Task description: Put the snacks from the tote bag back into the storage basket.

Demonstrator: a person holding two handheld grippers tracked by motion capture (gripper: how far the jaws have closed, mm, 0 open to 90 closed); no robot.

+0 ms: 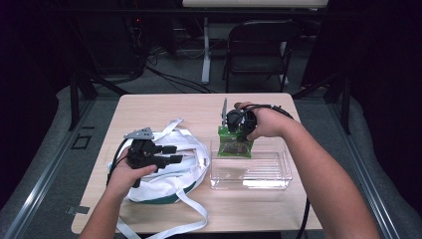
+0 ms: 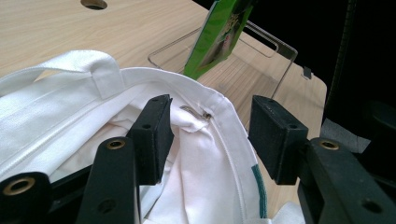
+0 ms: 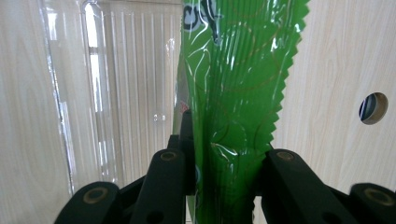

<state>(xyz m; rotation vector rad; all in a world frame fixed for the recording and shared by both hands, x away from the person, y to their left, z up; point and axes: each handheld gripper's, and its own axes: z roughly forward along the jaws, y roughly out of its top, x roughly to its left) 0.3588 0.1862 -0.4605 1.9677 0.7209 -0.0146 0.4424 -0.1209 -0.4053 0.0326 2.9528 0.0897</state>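
Just green packet [image 1: 235, 144] in right gripper [image 1: 238, 130], over bin's [image 1: 278, 172] left edge.

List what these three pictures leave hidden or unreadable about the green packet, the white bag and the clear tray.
- Green packet: its print is unreadable; in the right gripper view the top edge cuts it off, and in the high view the right gripper covers its top.
- White bag: its contents are hidden by its own folds in the left gripper view.
- Clear tray: its far left corner is hidden behind the packet in the high view.
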